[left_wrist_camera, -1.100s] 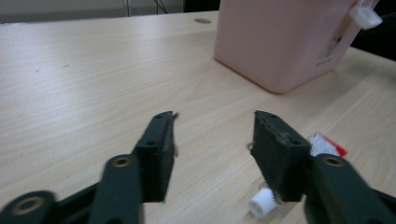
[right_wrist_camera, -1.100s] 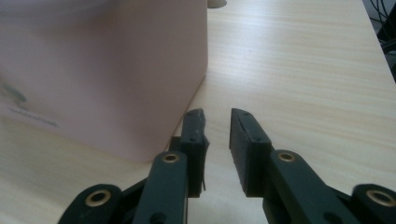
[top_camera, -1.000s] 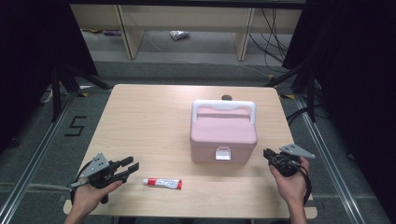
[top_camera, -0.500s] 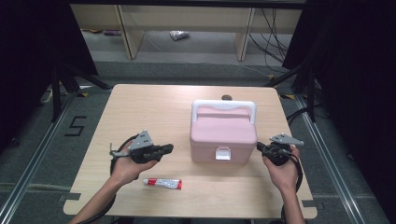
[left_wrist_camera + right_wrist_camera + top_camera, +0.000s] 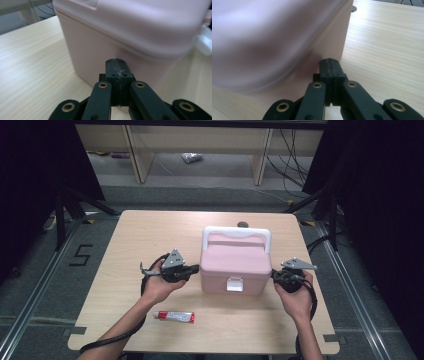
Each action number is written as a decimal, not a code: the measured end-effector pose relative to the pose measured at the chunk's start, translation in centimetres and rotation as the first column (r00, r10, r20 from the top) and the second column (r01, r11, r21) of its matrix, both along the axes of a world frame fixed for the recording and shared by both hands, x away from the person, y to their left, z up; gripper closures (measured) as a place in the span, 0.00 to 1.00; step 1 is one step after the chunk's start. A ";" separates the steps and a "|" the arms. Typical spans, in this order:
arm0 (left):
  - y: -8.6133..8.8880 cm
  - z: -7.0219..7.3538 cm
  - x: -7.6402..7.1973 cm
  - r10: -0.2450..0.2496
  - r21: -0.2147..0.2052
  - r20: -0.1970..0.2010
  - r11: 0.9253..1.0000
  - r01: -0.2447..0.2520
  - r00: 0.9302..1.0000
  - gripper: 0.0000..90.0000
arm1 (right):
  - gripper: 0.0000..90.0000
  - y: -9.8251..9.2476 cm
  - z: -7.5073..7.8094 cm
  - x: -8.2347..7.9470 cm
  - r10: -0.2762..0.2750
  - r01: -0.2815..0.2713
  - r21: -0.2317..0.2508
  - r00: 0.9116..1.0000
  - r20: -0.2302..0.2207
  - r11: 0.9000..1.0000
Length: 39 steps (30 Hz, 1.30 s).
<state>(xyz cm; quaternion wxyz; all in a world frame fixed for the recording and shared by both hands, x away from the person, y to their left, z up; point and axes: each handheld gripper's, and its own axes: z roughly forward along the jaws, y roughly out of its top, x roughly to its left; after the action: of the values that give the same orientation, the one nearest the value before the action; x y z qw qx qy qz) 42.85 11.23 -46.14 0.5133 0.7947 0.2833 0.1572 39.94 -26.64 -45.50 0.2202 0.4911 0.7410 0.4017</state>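
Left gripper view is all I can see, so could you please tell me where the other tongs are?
Observer: The right tongs, shut, are beside the opposite end of the pink plastic box.
Operator: Thank you. Is anything else lying on the table?
Observer: Yes, a red and white tube lies on the light wooden table, toward its near edge, left of the box.
Operator: Does the box have a handle?
Observer: A white handle arches across the far part of its lid.
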 end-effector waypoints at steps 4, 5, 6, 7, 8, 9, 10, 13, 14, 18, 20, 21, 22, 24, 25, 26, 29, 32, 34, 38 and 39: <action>2.0 -0.1 0.0 0.035 -0.002 -0.002 0.999 -0.035 0.999 0.99 | 1.00 1.6 0.1 0.0 0.042 -0.042 0.014 0.999 -0.009 0.999; 2.7 -0.1 0.0 0.046 -0.003 -0.005 0.999 -0.046 0.999 0.99 | 1.00 2.5 0.0 0.4 0.086 -0.086 -0.006 0.996 0.009 0.996; 3.4 -0.1 -0.1 0.054 -0.005 -0.003 0.999 -0.054 0.999 0.99 | 1.00 2.5 0.0 0.4 0.086 -0.086 -0.006 0.996 0.009 0.996; 4.0 -0.1 -0.2 0.068 0.004 0.001 0.998 -0.068 0.998 0.99 | 1.00 3.2 0.1 0.5 0.100 -0.100 -0.008 0.995 0.007 0.995; 4.7 -0.1 -0.4 0.084 0.010 0.005 0.996 -0.084 0.996 0.99 | 1.00 4.1 0.1 0.5 0.097 -0.097 -0.004 0.995 0.004 0.995; 5.4 -0.1 -0.5 0.089 0.010 0.010 0.996 -0.090 0.996 0.99 | 1.00 4.7 0.2 0.7 0.116 -0.116 -0.029 0.993 -0.004 0.993; 6.2 -0.1 -0.7 0.109 0.009 0.009 0.994 -0.109 0.994 0.99 | 1.00 5.5 0.3 0.8 0.124 -0.124 -0.026 0.992 -0.010 0.992; 8.0 -0.2 -1.1 0.147 0.016 0.009 0.989 -0.147 0.989 0.99 | 1.00 7.7 0.4 1.3 0.178 -0.179 -0.053 0.984 -0.009 0.982; 8.6 -0.3 -1.3 0.155 0.022 0.011 0.988 -0.155 0.988 0.99 | 1.00 8.1 0.4 1.5 0.195 -0.195 -0.057 0.981 -0.010 0.979; 10.6 -0.5 -1.9 0.197 0.020 0.003 0.980 -0.197 0.980 0.99 | 1.00 10.4 0.4 1.8 0.244 -0.244 -0.062 0.970 -0.014 0.968; 11.4 -0.6 -2.1 0.206 0.012 0.007 0.978 -0.206 0.978 0.99 | 1.00 11.3 0.4 1.9 0.258 -0.259 -0.062 0.966 -0.020 0.964; 11.8 -0.6 -2.2 0.214 0.013 0.007 0.977 -0.214 0.977 0.99 | 1.00 11.6 0.4 1.9 0.260 -0.261 -0.066 0.965 -0.020 0.963; 12.1 -0.6 -2.3 0.219 0.011 0.006 0.976 -0.219 0.976 0.99 | 1.00 12.0 0.4 2.0 0.277 -0.278 -0.071 0.961 -0.014 0.958; 12.6 -0.7 -2.4 0.232 0.006 0.003 0.973 -0.232 0.973 0.99 | 1.00 12.6 0.4 2.0 0.282 -0.283 -0.060 0.959 -0.021 0.957; 12.9 -0.8 -2.3 0.233 0.004 0.001 0.972 -0.233 0.972 0.99 | 1.00 12.8 0.4 2.0 0.287 -0.288 -0.057 0.958 -0.025 0.956; 13.1 -0.8 -2.4 0.242 0.007 -0.001 0.970 -0.242 0.970 0.99 | 1.00 13.1 0.3 2.0 0.293 -0.294 -0.057 0.956 -0.023 0.954; 13.4 -0.9 -2.5 0.246 0.003 0.002 0.969 -0.246 0.969 0.99 | 1.00 13.5 0.4 2.2 0.302 -0.303 -0.064 0.953 -0.023 0.951; 13.5 -1.0 -2.6 0.249 0.003 -0.001 0.969 -0.249 0.969 0.99 | 1.00 13.8 0.4 2.4 0.312 -0.313 -0.080 0.950 -0.015 0.946; 13.5 -1.1 -2.7 0.251 0.003 -0.002 0.968 -0.251 0.968 0.99 | 1.00 13.8 0.4 2.4 0.311 -0.312 -0.077 0.950 -0.024 0.947; 13.5 -1.1 -2.9 0.262 0.010 0.001 0.965 -0.262 0.965 0.99 | 1.00 13.9 0.4 2.5 0.319 -0.319 -0.082 0.948 -0.012 0.944; 13.5 -1.0 -3.0 0.260 0.017 0.005 0.965 -0.260 0.966 0.99 | 1.00 13.9 0.4 2.5 0.317 -0.318 -0.078 0.948 -0.019 0.945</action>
<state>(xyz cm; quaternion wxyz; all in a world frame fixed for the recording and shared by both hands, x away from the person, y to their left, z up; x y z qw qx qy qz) 39.84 24.69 -47.17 0.4816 0.7549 0.3831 0.2267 42.39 -12.78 -45.10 0.1697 0.3575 0.8266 0.4002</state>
